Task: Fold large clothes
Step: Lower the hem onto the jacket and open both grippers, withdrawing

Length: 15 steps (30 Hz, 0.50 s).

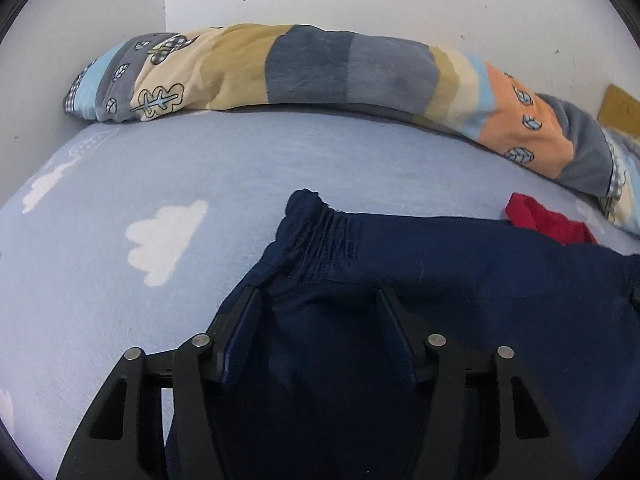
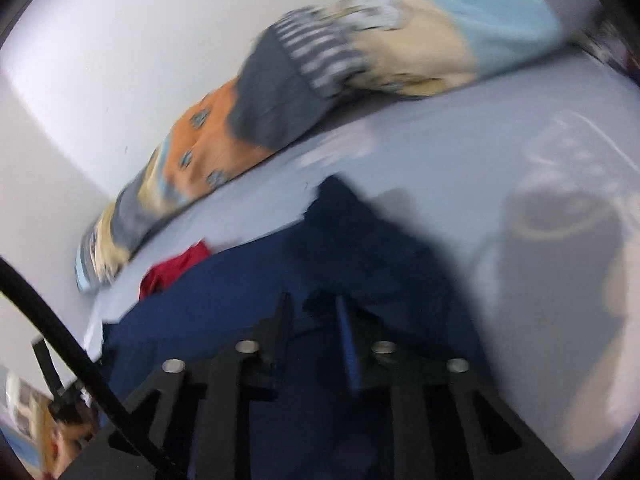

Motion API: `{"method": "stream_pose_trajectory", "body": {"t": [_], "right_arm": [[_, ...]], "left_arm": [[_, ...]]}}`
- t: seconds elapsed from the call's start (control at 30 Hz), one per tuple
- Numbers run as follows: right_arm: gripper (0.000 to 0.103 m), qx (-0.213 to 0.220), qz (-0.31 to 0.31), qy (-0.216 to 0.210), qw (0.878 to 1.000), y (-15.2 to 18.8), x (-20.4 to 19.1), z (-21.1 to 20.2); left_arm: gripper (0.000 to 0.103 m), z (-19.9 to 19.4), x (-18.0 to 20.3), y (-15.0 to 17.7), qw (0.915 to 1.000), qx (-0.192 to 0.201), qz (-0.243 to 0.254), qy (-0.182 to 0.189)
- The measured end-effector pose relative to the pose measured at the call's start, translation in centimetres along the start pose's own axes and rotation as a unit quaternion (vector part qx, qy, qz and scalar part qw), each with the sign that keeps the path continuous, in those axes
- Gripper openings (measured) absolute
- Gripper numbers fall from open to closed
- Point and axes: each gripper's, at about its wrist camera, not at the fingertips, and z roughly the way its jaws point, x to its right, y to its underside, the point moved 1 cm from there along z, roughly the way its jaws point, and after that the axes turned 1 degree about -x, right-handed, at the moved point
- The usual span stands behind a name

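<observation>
Navy trousers (image 1: 460, 272) with a gathered elastic waistband (image 1: 324, 236) lie on a pale blue bed sheet (image 1: 160, 160). My left gripper (image 1: 316, 304) hangs over the waistband's left end. Its jaws stand well apart, with navy cloth between them and no pad visibly pressing. In the blurred right wrist view my right gripper (image 2: 314, 312) sits at the other end of the trousers (image 2: 240, 300). Its jaws are drawn close together with navy cloth pinched between them.
A rolled patchwork blanket (image 1: 304, 68) runs along the white wall at the back of the bed and shows again in the right wrist view (image 2: 280, 100). A red garment (image 1: 548, 220) pokes out beyond the trousers. A black cable (image 2: 60, 332) crosses the lower left.
</observation>
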Motion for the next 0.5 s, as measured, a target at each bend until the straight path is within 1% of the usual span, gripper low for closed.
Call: {"method": "stream_pose_trajectory", "body": {"t": [0.03,0.07,0.13,0.17,0.2,0.23,0.3,0.33,0.37,0.4,0.47,0.5], "right_arm": [[0.005,0.000,0.006,-0.001,1.000,0.0,0.9,-0.5],[0.004,0.005,0.010,0.008,1.000,-0.1,1.4,-1.0],[0.005,0.016,0.019,0.032,0.999,-0.2,2.3,-2.1],[0.007,0.013,0.020,0.043,0.999,-0.3,2.5,-2.6],[0.012,0.014,0.018,0.056,0.998,-0.2,2.5,-3.7],[0.013,0.017,0.010,0.062,0.998,0.1,2.0,-4.8],[0.024,0.020,-0.026,0.051,0.998,0.8,0.0,-6.9],[0.027,0.025,-0.055,0.050,0.997,1.7,-1.6,-7.9],[0.038,0.027,-0.079,0.039,0.996,2.9,-3.2,-8.9],[0.049,0.021,-0.088,0.026,0.996,3.8,-3.8,-9.4],[0.050,-0.012,-0.102,0.014,0.995,6.3,-4.8,-9.9],[0.050,-0.026,-0.100,0.015,0.995,7.2,-4.6,-9.9]], "left_arm": [[0.058,-0.2,0.0,0.1,1.0000,0.003,-0.001,0.002],[0.058,-0.3,0.0,0.1,1.0000,0.006,-0.001,0.004],[0.058,-1.3,-0.3,0.1,0.9998,0.016,0.004,0.007],[0.058,-2.1,-0.3,0.1,0.9996,0.024,0.011,0.008],[0.059,-3.0,-0.1,0.3,0.9992,0.033,0.018,0.010],[0.059,-4.2,0.3,0.5,0.9986,0.042,0.030,0.010],[0.060,-6.5,0.5,1.2,0.9972,0.049,0.054,0.014],[0.062,-7.7,0.5,1.8,0.9961,0.055,0.068,0.016],[0.067,-8.9,0.5,2.6,0.9943,0.063,0.084,0.016],[0.070,-9.6,0.4,3.2,0.9930,0.064,0.098,0.016],[0.071,-10.4,-0.4,4.8,0.9911,0.055,0.121,0.005],[0.071,-10.4,-1.3,5.7,0.9920,0.038,0.120,-0.006]]}}
